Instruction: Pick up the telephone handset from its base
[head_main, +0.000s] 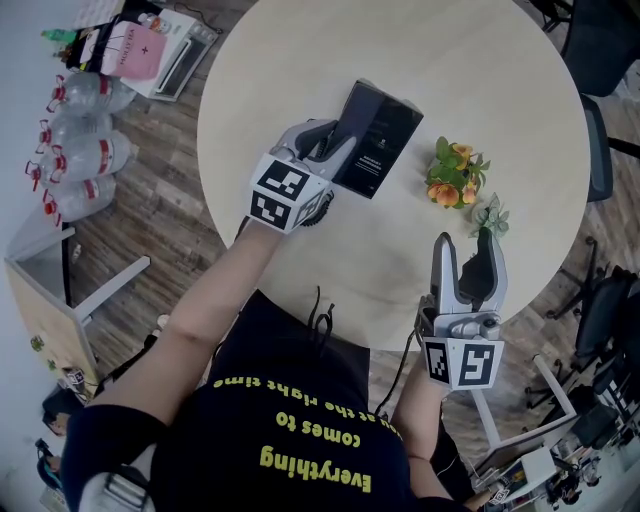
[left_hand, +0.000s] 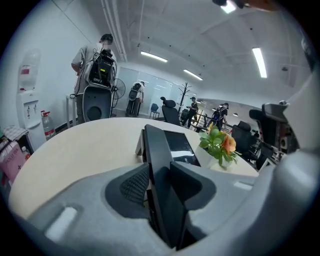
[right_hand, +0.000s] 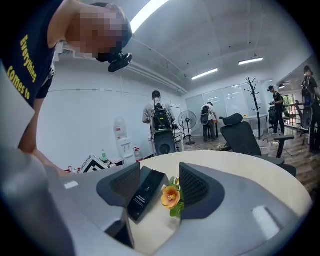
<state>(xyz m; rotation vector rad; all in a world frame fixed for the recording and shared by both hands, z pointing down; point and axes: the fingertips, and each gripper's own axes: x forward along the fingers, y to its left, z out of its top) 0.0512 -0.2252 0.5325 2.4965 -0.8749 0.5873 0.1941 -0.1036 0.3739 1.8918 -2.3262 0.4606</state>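
Note:
A black telephone (head_main: 380, 140) lies on the round pale table (head_main: 300, 60), left of centre. Its handset (left_hand: 159, 160) is a thin black slab standing on edge along the phone's left side, beside the glossy base (left_hand: 181, 147). My left gripper (head_main: 330, 145) reaches in from the near left, and its two grey pads press on the handset's sides (left_hand: 160, 182). My right gripper (head_main: 468, 262) hovers at the table's near right edge with its jaws apart and nothing between them (right_hand: 159, 185). In the right gripper view, the phone (right_hand: 145, 195) lies beyond those jaws.
A small pot of orange flowers (head_main: 455, 175) and a pale succulent (head_main: 490, 215) stand right of the phone. On the floor at left are water bottles (head_main: 80, 130) and a box of papers (head_main: 150, 45). Office chairs (head_main: 600, 130) stand at right. People (left_hand: 97, 65) stand far behind.

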